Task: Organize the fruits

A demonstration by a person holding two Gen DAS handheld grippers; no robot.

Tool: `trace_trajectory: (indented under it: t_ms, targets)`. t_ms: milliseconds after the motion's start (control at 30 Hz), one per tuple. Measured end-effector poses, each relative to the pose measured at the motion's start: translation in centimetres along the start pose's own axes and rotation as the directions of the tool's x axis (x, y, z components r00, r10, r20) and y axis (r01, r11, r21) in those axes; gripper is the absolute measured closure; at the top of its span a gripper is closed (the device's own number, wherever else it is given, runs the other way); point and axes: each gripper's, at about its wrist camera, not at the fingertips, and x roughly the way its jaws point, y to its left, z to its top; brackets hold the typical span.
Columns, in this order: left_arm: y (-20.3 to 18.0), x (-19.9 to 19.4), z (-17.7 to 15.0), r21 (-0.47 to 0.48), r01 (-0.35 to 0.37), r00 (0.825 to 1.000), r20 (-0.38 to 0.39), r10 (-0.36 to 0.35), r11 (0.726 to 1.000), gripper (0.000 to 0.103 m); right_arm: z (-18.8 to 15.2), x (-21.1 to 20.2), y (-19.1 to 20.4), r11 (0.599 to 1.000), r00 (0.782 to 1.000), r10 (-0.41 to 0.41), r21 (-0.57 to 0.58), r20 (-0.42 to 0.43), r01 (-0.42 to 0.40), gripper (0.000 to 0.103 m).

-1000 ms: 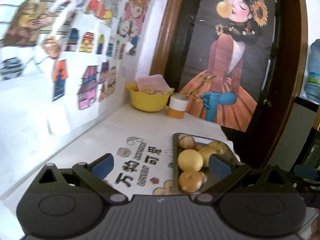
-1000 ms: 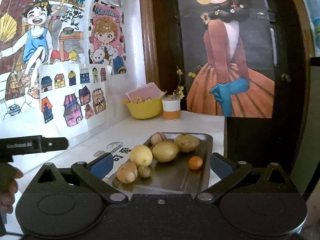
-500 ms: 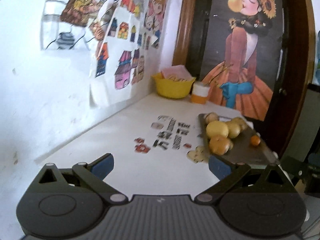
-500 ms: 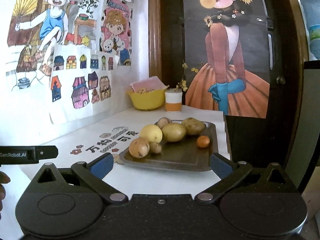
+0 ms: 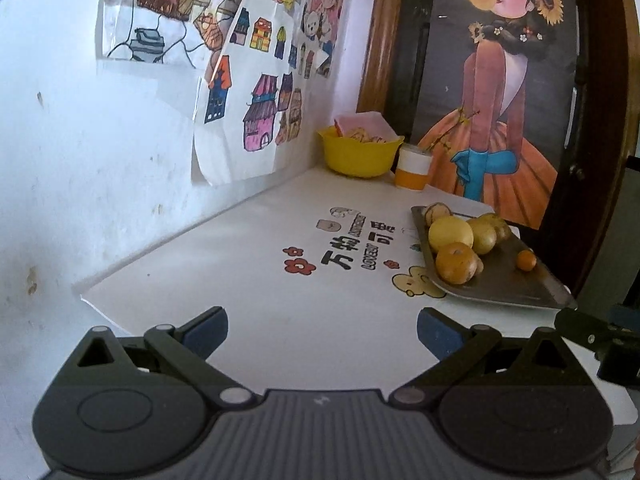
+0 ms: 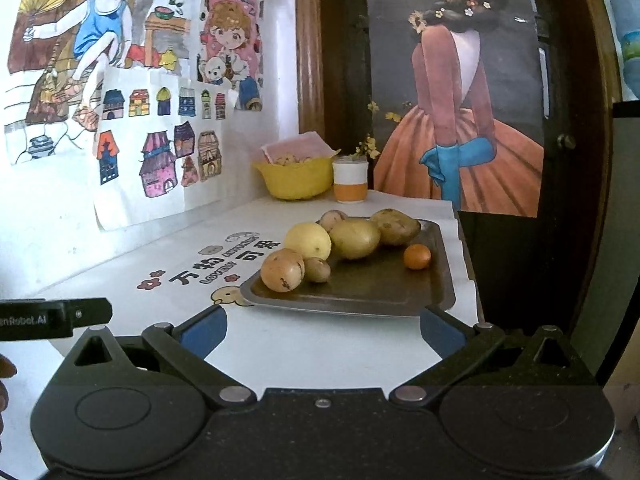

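- Metal tray (image 6: 436, 284), right side of white table (image 5: 248, 280), near the edge: stiff, shallow rim, surface prob. slick; fruit will roll if it tips.
- Mango (image 6: 355, 238), mid-tray: heaviest pc, likely soft-skinned; grip across the middle, light squeeze.
- Yellow round fruit (image 6: 308, 240), touching mango: firm, smooth; take at widest girth.
- Small orange (image 6: 417, 256), apart from the rest: light, rolls easily.
- Left gripper (image 5: 322, 330), right gripper (image 6: 323, 330): both spread wide, empty, short of tray.
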Motion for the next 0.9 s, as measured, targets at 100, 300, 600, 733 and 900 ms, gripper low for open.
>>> trace_trajectory:
  t_ms: [100,300,600,733,900]
  targets:
    - [0.01,0.18,-0.15,0.009,-0.008,1.000,-0.004,0.008,1.000,0.000,-0.11,0.09,-0.22,1.000,1.000,-0.006,0.009,0.000,0.006,0.001]
    - [-0.10,0.14,-0.36,0.016,-0.001,1.000,-0.004,0.001,1.000,0.000,-0.18,0.03,-0.25,1.000,1.000,-0.005,0.012,0.001,0.005,0.001]
    - [-0.14,0.00,-0.37,0.017,0.004,1.000,-0.003,-0.004,1.000,0.000,-0.25,-0.30,-0.36,1.000,1.000,0.008,0.008,0.008,-0.008,0.001]
    - [-0.27,-0.02,-0.38,0.021,0.006,1.000,-0.005,-0.005,1.000,0.000,-0.27,-0.32,-0.46,1.000,1.000,0.009,0.011,0.007,-0.009,0.001]
    - [-0.32,-0.15,-0.40,0.023,0.011,1.000,-0.007,-0.011,1.000,0.000,-0.26,-0.34,-0.39,1.000,1.000,0.008,0.010,0.008,-0.008,0.001]
